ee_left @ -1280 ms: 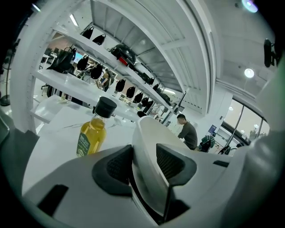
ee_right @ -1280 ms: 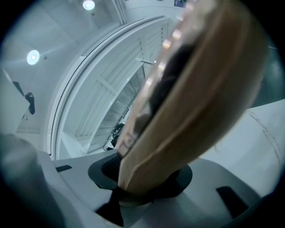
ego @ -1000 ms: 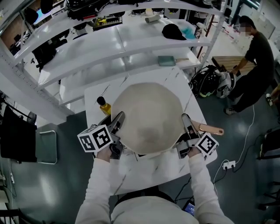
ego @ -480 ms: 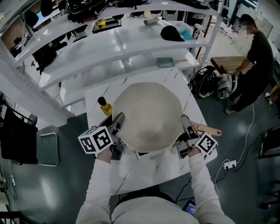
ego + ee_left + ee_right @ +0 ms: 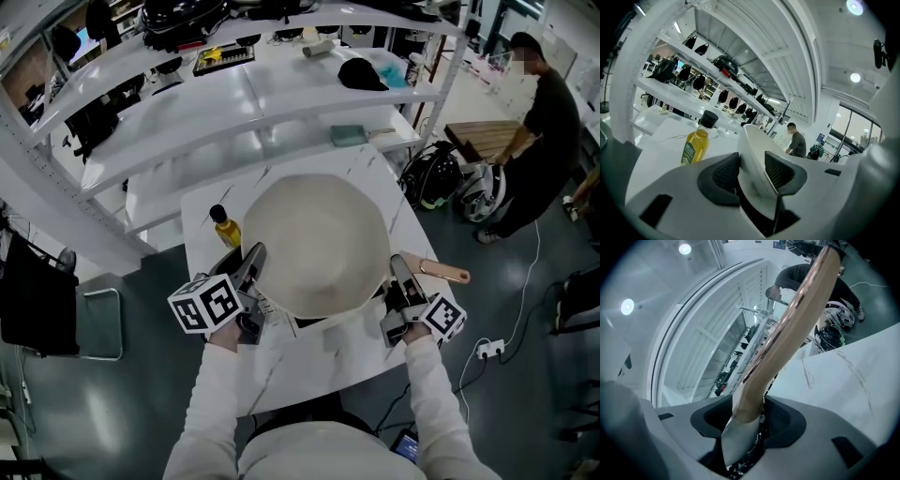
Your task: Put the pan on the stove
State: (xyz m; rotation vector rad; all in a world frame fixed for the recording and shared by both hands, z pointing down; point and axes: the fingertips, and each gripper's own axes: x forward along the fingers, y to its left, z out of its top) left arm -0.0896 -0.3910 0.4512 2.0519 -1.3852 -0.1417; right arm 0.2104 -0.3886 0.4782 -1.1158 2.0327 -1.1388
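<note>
Bright, even white light throughout. Head view: sharp, w/ a soft dark shadow under near edge of pan (image 5: 319,246) on table (image 5: 319,361); pale glare on shelves (image 5: 187,103) beyond pan. Left gripper view: ceiling lamps (image 5: 855,5) up & right of pan, blown out; pan wall close to lens is soft, bkgd crisper. Right gripper view: lamps (image 5: 685,248) upper left of pan handle (image 5: 787,333), w/ sheen along it. Both gripper views: heavy fisheye bend, black vignette at corners.

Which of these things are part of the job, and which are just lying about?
In the job: cream pan, its rim in the left gripper, its wooden handle in the right gripper. No stove shows.
Lying about: oil bottle on the table, black cap and teal block on the shelves.
</note>
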